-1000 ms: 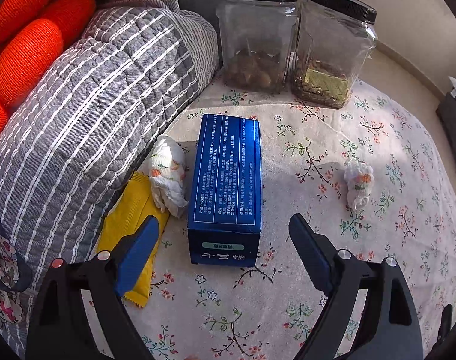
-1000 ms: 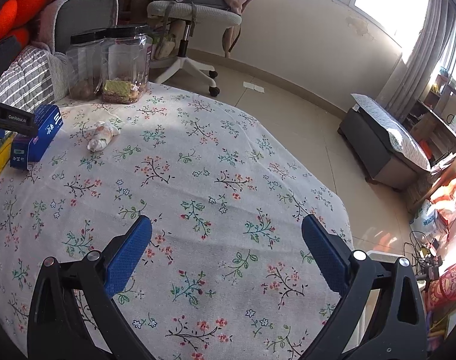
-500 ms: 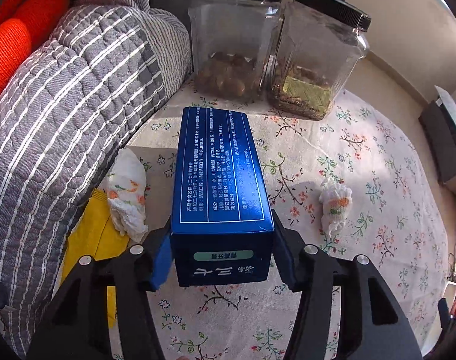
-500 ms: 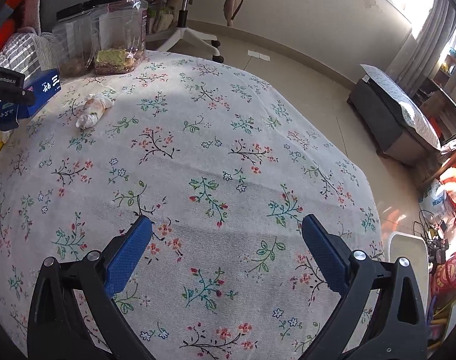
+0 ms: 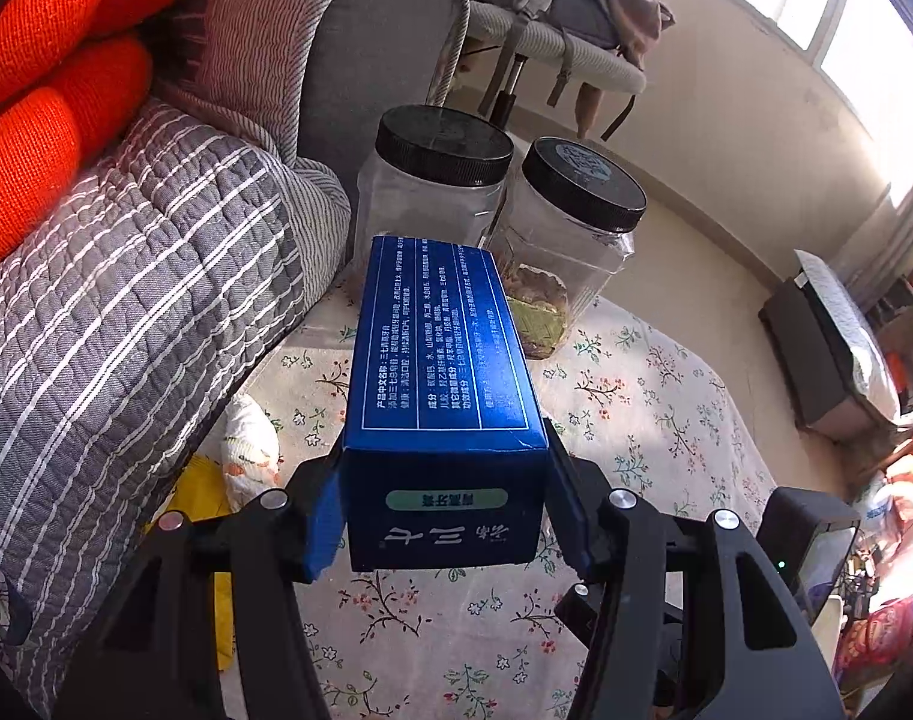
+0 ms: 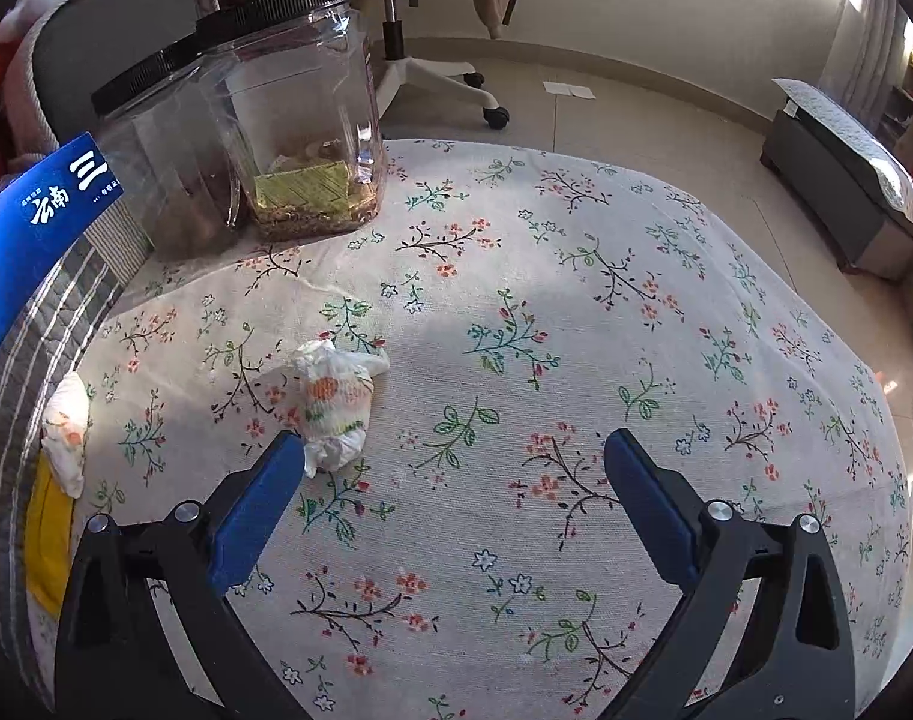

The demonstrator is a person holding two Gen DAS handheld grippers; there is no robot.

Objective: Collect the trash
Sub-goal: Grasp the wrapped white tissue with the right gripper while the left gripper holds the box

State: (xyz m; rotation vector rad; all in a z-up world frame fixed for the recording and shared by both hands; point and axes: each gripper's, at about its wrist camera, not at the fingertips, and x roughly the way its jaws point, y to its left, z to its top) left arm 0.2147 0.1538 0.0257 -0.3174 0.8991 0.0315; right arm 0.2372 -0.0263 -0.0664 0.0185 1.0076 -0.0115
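Note:
My left gripper [image 5: 444, 504] is shut on a long blue box [image 5: 438, 348], its blue pads pressing both sides, and the box hangs above the floral tablecloth [image 5: 648, 408]. The same blue box [image 6: 42, 210] shows at the left edge of the right wrist view. Under it lie a crumpled printed tissue [image 5: 249, 450] and a yellow wrapper [image 5: 201, 492]. My right gripper [image 6: 453, 468] is open just above the cloth. A second crumpled tissue [image 6: 336, 402] lies just ahead of its left fingertip, not between the pads. The first tissue [image 6: 66, 432] and yellow wrapper [image 6: 48, 534] sit at the far left.
Two clear jars with black lids [image 5: 570, 240] [image 6: 300, 138] stand at the table's back. A striped grey quilt [image 5: 108, 312] and orange cushion [image 5: 36, 120] crowd the left side. An office chair [image 6: 408, 18] and a dark bench [image 6: 846, 180] stand on the floor beyond.
The left gripper closed on the blue box, then lifted and tilted it off the cloth. The right gripper swept left toward the jars, arriving at the second crumpled tissue.

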